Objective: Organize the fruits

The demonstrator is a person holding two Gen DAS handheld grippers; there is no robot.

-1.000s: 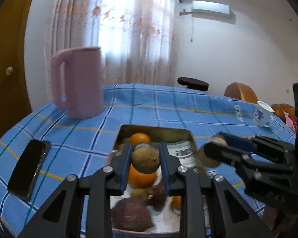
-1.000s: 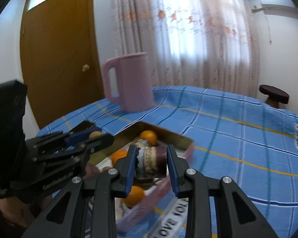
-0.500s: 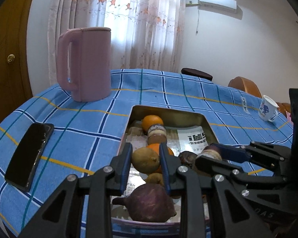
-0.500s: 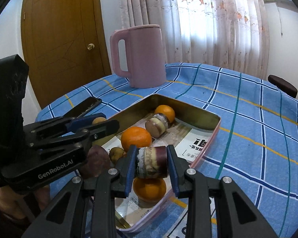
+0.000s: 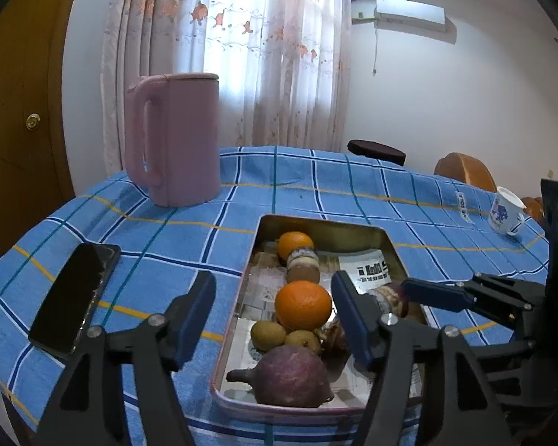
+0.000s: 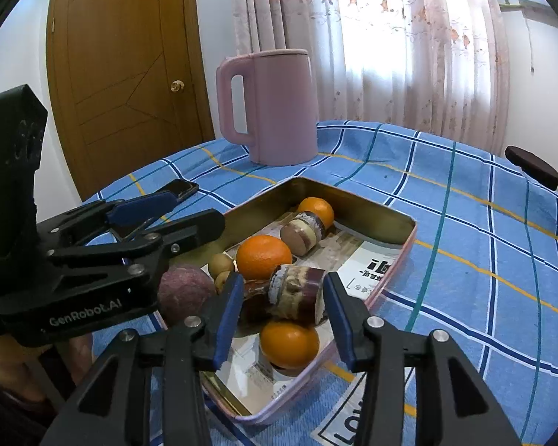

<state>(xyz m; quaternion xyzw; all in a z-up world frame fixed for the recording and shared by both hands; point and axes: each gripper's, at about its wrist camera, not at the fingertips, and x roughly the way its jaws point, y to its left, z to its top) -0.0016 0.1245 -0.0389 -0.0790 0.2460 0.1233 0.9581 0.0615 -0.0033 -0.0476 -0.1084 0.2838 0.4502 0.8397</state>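
A pink-rimmed metal tray on the blue checked cloth holds oranges, two small brown fruits, a purple round fruit and sugarcane pieces. My left gripper is open and empty over the tray's near end. My right gripper is open, its jaws either side of a sugarcane piece that lies in the tray on an orange.
A pink jug stands at the table's back. A black phone lies left of the tray. A white cup stands at the far right. A door is behind.
Both grippers have opened. The left let go of the brown fruit and the right let go of the sugarcane piece; both now lie in the tray.
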